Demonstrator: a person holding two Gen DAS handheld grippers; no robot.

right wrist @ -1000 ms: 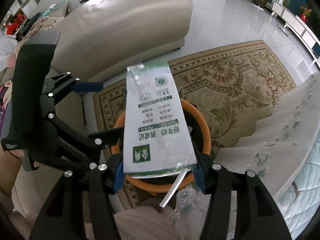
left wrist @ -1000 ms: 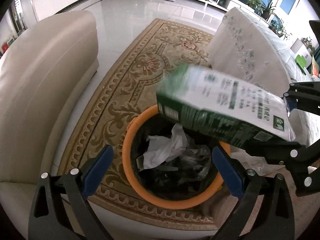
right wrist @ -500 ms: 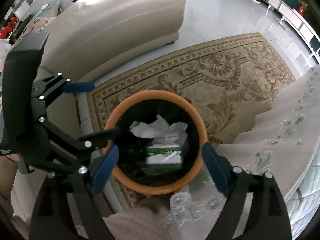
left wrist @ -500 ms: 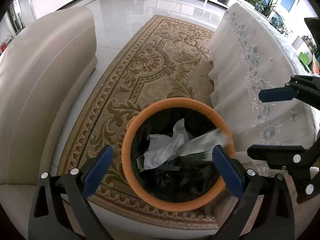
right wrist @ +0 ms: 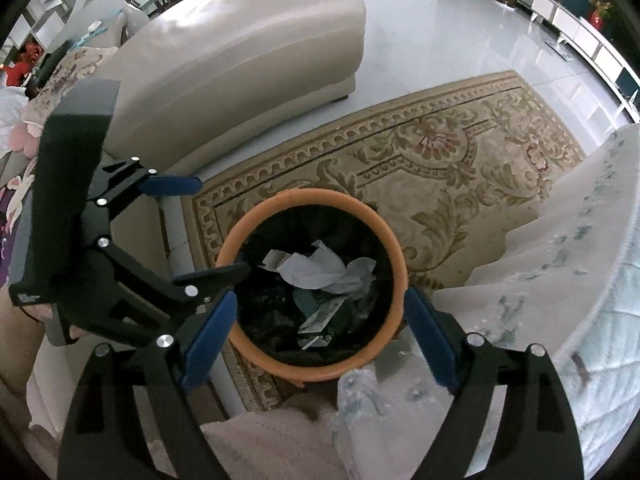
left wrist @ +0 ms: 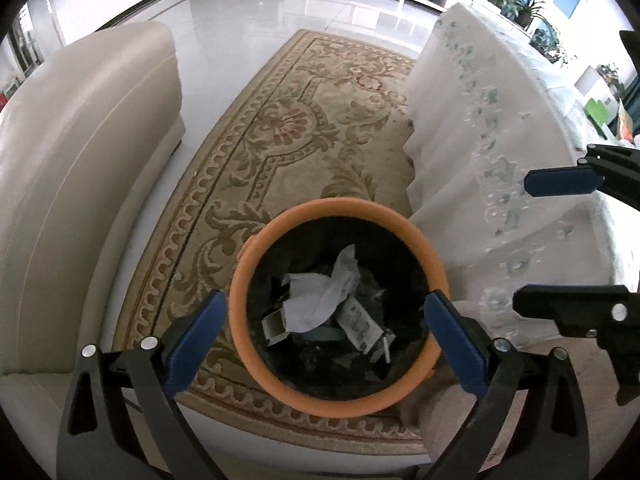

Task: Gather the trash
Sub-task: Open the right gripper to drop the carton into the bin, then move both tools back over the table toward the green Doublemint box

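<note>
An orange-rimmed trash bin (left wrist: 400,220) with a black liner stands on the rug; it also shows in the right wrist view (right wrist: 288,200). Inside lie crumpled white paper (left wrist: 324,300), the green and white carton (left wrist: 360,322) and other scraps; the carton also shows in the right wrist view (right wrist: 320,316). My left gripper (left wrist: 328,340) is open and empty above the bin. My right gripper (right wrist: 320,332) is open and empty above the bin too; it shows at the right of the left wrist view (left wrist: 560,240). The left gripper shows in the right wrist view (right wrist: 204,228).
A patterned beige rug (left wrist: 304,120) covers the white tiled floor. A cream sofa (left wrist: 80,152) stands left of the bin. A table under a white embroidered cloth (left wrist: 500,120) stands to the right, close to the bin. A clear plastic wrap (right wrist: 360,400) lies near me.
The right gripper opened and let go of the carton. The carton dropped into the bin and now lies among the paper. Both grippers have risen a little.
</note>
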